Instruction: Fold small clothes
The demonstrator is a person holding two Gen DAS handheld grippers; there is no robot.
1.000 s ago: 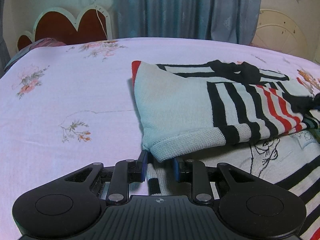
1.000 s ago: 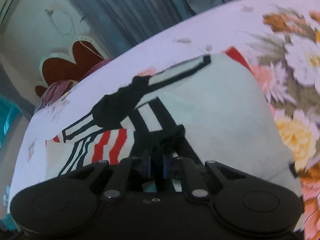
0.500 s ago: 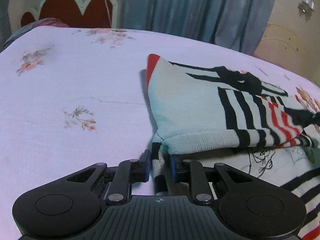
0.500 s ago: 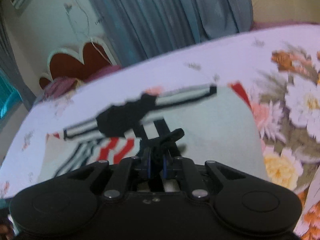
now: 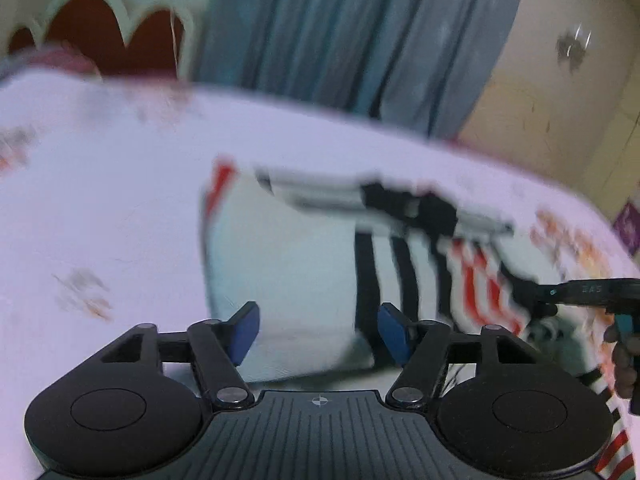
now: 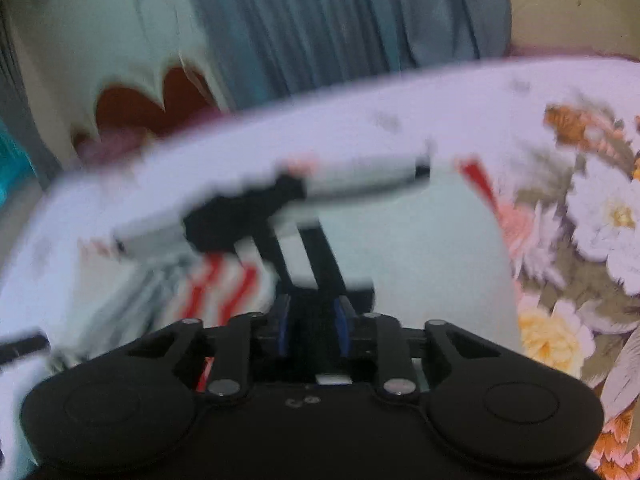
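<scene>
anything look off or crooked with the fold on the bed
Nothing stands out. The striped sweater lies folded on the floral bedsheet, left gripper open over its hem. Motion blur hides finer wrinkles.

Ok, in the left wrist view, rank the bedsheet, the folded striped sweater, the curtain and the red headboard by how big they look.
1. Bedsheet, spanning the frame.
2. and 3. Folded striped sweater and curtain: too close to rank, and the sweater is nearer the camera, partly hidden behind the left hand-held gripper.
4. Red headboard, smallest.
</scene>
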